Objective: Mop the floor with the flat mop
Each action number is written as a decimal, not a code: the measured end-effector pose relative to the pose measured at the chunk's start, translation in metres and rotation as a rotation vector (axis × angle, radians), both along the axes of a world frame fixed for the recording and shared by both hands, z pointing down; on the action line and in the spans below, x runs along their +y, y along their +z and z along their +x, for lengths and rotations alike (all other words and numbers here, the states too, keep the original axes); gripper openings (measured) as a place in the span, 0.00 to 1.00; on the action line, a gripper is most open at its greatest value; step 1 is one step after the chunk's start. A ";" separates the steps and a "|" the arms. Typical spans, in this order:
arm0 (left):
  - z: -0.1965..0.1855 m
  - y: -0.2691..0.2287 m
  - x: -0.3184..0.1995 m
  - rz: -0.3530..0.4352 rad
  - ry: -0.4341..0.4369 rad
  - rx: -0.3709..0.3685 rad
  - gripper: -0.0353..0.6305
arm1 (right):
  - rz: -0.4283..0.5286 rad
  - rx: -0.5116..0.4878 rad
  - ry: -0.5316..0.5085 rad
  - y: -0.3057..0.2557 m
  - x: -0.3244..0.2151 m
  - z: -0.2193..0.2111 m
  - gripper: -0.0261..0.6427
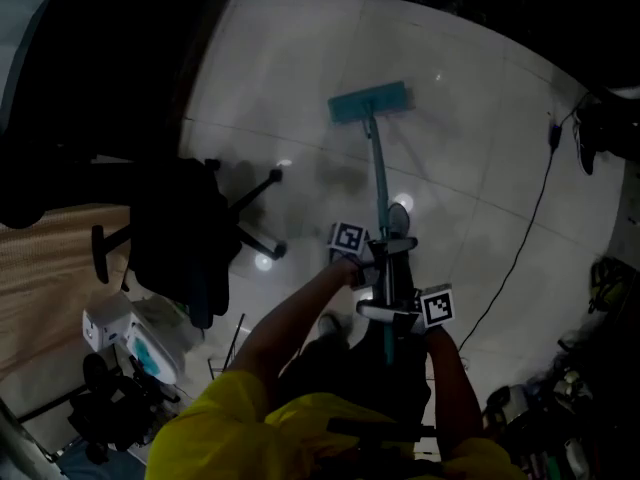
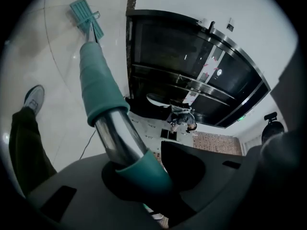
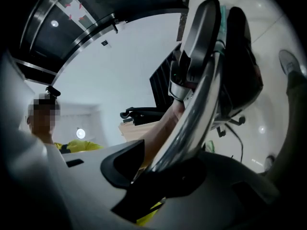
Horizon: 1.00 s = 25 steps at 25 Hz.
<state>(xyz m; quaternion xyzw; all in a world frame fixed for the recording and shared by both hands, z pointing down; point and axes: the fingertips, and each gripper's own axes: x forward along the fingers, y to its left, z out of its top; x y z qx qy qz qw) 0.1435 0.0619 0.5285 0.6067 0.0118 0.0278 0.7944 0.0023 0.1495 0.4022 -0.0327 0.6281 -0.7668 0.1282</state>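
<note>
The flat mop stands on the pale tiled floor [image 1: 460,118], its teal head [image 1: 370,101] well ahead of me. The thin handle [image 1: 380,183] runs back to both grippers. My left gripper [image 1: 378,258] is shut on the handle, higher toward the head. My right gripper [image 1: 390,315] is shut on it just below. In the left gripper view the jaws [image 2: 139,171] clamp the handle at its teal sleeve [image 2: 103,95], with the mop head [image 2: 86,17] far up. In the right gripper view the jaws [image 3: 177,171] hold the shiny metal handle [image 3: 196,114], and the left gripper [image 3: 201,42] shows farther along it.
A black office chair [image 1: 185,233] stands left of the mop, beside a wooden desk [image 1: 50,268]. A black cable [image 1: 520,248] trails across the tiles on the right. Clutter lies at the lower right [image 1: 560,408]. My shoe [image 1: 398,218] is near the handle. A dark curved counter [image 2: 192,66] lies beyond.
</note>
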 end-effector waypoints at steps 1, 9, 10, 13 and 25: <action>0.003 0.014 -0.013 0.012 -0.007 -0.002 0.22 | 0.006 0.004 -0.010 0.014 -0.011 0.003 0.24; 0.002 0.101 -0.075 -0.031 -0.091 -0.026 0.19 | 0.025 0.035 -0.049 0.106 -0.063 0.001 0.23; 0.000 0.109 -0.086 -0.028 -0.104 -0.033 0.18 | 0.040 0.035 -0.054 0.116 -0.073 -0.001 0.23; -0.002 0.130 -0.142 -0.003 -0.135 -0.023 0.19 | 0.090 0.030 -0.067 0.146 -0.121 -0.002 0.23; -0.014 0.133 -0.213 0.199 -0.179 0.147 0.22 | 0.034 -0.040 -0.001 0.167 -0.176 -0.024 0.18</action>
